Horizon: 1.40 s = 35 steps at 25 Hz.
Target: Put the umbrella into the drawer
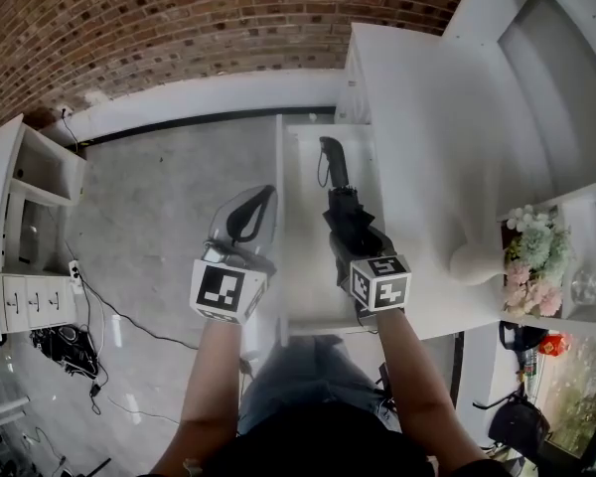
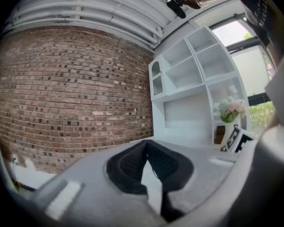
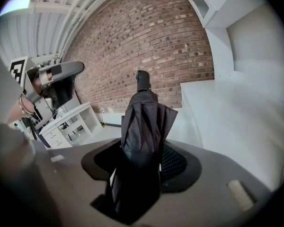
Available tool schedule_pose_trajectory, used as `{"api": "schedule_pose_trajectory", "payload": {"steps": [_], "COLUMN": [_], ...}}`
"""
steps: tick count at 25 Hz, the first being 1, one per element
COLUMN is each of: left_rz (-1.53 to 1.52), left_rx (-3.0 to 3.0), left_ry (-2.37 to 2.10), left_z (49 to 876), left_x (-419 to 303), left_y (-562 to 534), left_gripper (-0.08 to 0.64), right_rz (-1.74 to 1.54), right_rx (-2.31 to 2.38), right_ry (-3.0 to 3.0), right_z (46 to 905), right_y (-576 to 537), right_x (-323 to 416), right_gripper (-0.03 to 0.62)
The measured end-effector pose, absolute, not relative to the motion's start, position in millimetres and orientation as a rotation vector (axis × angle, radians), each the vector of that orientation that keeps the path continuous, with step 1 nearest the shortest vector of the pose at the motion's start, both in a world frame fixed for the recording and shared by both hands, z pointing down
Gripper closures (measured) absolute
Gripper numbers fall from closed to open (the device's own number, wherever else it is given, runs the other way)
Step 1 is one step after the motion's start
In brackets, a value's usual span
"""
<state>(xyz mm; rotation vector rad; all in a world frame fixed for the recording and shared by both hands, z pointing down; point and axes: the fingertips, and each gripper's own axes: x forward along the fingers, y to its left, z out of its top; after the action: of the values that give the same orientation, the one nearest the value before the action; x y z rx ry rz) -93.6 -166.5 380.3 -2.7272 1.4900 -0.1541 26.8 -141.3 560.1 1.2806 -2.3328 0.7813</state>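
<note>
A brick wall (image 1: 179, 18) runs across 12 o'clock above grey floor (image 1: 149, 217). The white cabinet (image 1: 427, 147) fills 2 o'clock, its drawer (image 1: 303, 256) pulled open. The right gripper (image 1: 354, 235) is clamped on the black folded umbrella (image 1: 340, 207) over the drawer, handle toward 12. At its 9 o'clock, the left gripper (image 1: 244, 215) hangs with tips together and empty.

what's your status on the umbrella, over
Right gripper shut on folded umbrella, held over the open drawer. Left gripper shut, empty, beside the drawer. Nothing seen in the way.
</note>
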Motion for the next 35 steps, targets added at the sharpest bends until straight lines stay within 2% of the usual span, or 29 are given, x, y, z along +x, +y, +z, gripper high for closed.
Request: {"api": "schedule_pose_trajectory", "payload": {"steps": [21, 35], "left_rz": [-0.259, -0.308], "left_rx": [-2.785, -2.829], "left_ry": [1.492, 1.465], "left_z": [396.3, 410.7], "left_x": [-107.7, -104.2], "left_y": [-169.4, -167.3], "left_gripper": [0.566, 0.566], "right_rz": [1.024, 1.025], "right_rx": [1.136, 1.17], "right_ry": [-1.94, -1.804], "right_z": [690.4, 721.7], "right_y": [-129.5, -130.8], "right_x": [10.0, 20.3], "right_gripper": [0.348, 0.341]}}
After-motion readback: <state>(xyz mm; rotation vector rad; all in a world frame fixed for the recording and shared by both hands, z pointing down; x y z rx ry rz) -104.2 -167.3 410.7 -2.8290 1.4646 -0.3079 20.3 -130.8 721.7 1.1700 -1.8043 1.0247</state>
